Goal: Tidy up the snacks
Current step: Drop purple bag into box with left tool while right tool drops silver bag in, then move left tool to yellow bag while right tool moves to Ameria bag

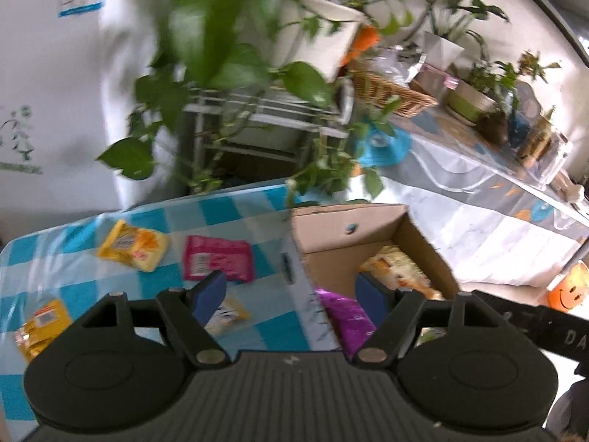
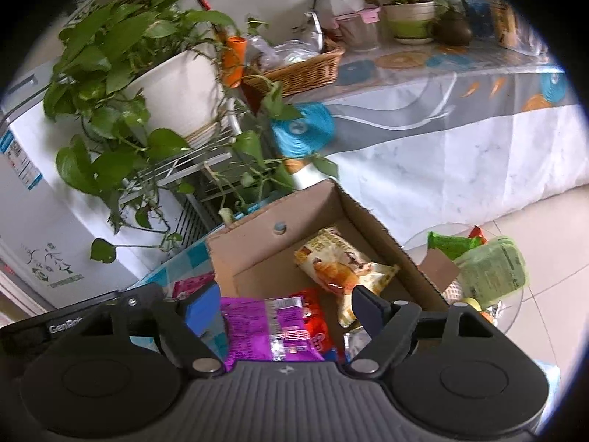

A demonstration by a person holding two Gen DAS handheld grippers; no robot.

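A: Left wrist view: my left gripper point(image 1: 289, 296) hangs spread and empty over the edge of the cardboard box point(image 1: 331, 230). A glossy pink packet point(image 1: 219, 258) and a crinkly yellow packet point(image 1: 133, 250) lie flat on the checked table point(image 1: 66, 258).

B: So pink next?

A: Probably. Right wrist view: my right gripper point(image 2: 285, 311) is spread too, above the purple foil packet point(image 2: 257, 326) in the box.

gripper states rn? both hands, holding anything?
Left hand-held gripper: open, empty, at the cardboard box wall.
Right hand-held gripper: open, empty, above the purple packet.
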